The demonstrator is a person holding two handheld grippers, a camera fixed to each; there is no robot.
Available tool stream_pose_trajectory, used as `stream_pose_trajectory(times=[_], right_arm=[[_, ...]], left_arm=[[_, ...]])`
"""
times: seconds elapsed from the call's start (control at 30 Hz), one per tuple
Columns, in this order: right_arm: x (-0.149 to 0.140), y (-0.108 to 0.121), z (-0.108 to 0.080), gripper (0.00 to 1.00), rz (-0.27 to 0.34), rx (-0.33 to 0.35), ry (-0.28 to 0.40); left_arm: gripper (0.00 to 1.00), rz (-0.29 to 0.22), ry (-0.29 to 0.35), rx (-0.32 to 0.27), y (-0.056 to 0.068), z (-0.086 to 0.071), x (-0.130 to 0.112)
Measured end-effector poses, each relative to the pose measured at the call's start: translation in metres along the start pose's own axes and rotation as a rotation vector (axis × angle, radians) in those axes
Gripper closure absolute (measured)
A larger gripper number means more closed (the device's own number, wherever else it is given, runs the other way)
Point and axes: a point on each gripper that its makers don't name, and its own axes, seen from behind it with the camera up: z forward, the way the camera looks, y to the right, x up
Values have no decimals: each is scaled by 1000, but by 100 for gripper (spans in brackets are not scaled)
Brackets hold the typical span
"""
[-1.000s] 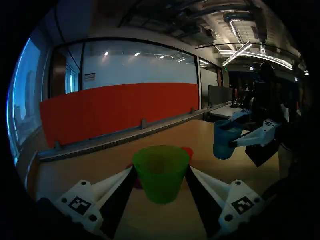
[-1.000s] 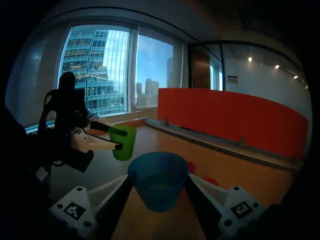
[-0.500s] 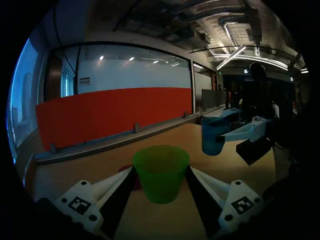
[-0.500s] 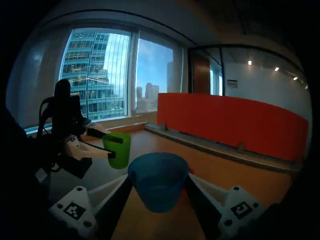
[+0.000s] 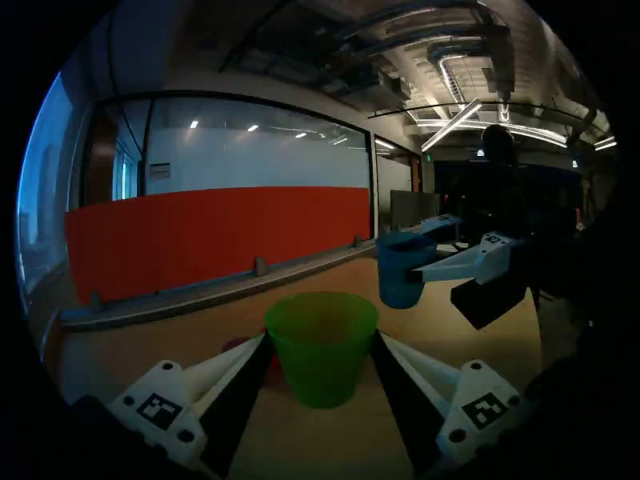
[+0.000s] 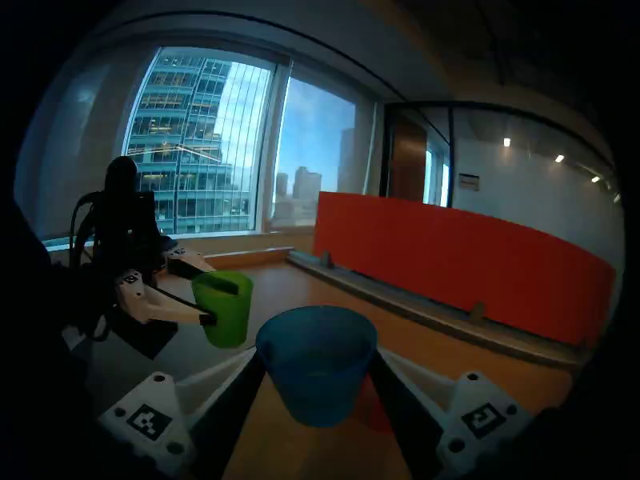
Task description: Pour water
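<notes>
In the left gripper view, my left gripper [image 5: 320, 364] is shut on an upright green cup [image 5: 322, 346], held above the wooden table [image 5: 336, 440]. The blue cup [image 5: 400, 268] hangs farther off to the right, clamped by the right gripper [image 5: 404, 272]. In the right gripper view, my right gripper [image 6: 318, 376] is shut on that blue cup [image 6: 318, 362], upright, its inside too dark to show water. The green cup [image 6: 224, 306] appears to the left there, gripped by the left gripper [image 6: 216, 308]. The two cups are apart.
A red partition [image 5: 216, 232] with a grey rail [image 5: 208, 288] runs along the table's far edge. Red and purple objects [image 5: 240, 348] lie on the table behind the green cup. Large windows [image 6: 200, 152] stand behind the left gripper. A dark person's silhouette [image 5: 512, 200] stands behind the right gripper.
Both grippers have drawn closer together. The blue cup has shifted left in the left gripper view, and the green cup has sunk lower and nearer in the right gripper view. Both remain upright.
</notes>
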Motion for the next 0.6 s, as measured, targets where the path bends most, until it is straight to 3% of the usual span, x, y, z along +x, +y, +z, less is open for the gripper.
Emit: stream_pose_trajectory(times=[0.27,0.6], right_arm=[[21,5,2,11,-47,5,26],[50,9,3,11,-164,14,49]], left_arm=[[15,-6,8,-26,13,0,-1],[15,-8,15,-43,23,1,4]])
